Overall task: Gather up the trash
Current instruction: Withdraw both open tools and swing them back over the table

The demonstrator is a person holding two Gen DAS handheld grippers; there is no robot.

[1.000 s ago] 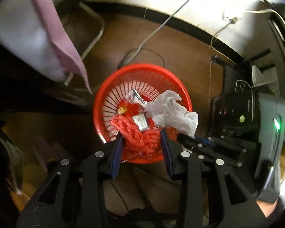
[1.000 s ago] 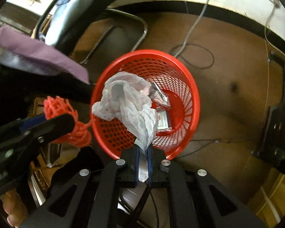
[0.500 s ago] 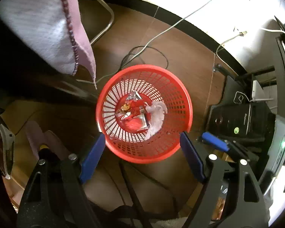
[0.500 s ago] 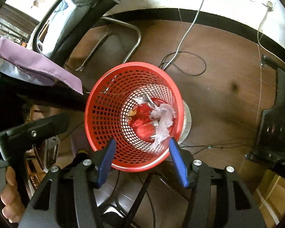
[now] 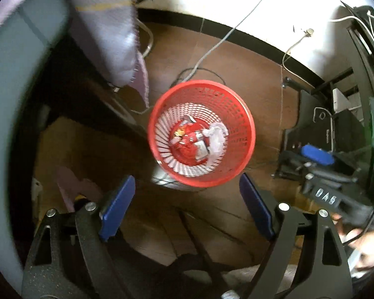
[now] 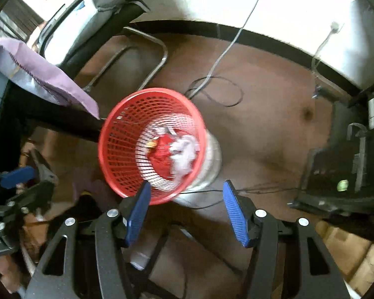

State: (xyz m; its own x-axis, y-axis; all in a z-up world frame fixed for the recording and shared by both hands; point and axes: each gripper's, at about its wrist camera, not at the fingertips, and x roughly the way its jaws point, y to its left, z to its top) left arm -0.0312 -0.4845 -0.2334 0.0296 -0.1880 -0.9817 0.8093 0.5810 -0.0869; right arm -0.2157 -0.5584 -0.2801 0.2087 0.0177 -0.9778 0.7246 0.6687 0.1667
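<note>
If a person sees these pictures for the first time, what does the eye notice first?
First, the bright red basket on the brown floor, with crumpled white paper and red trash inside it. Next, the open, empty left gripper and right gripper above it, with blue pads. A purple cloth hangs at upper left.

basket (image 5: 246, 134) mouth open above | cloth (image 5: 127, 57) overhangs left — chair frame (image 6: 152, 57) beyond

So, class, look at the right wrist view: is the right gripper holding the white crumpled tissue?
No: the right gripper is open and empty, and the white crumpled tissue lies inside the red basket.
</note>
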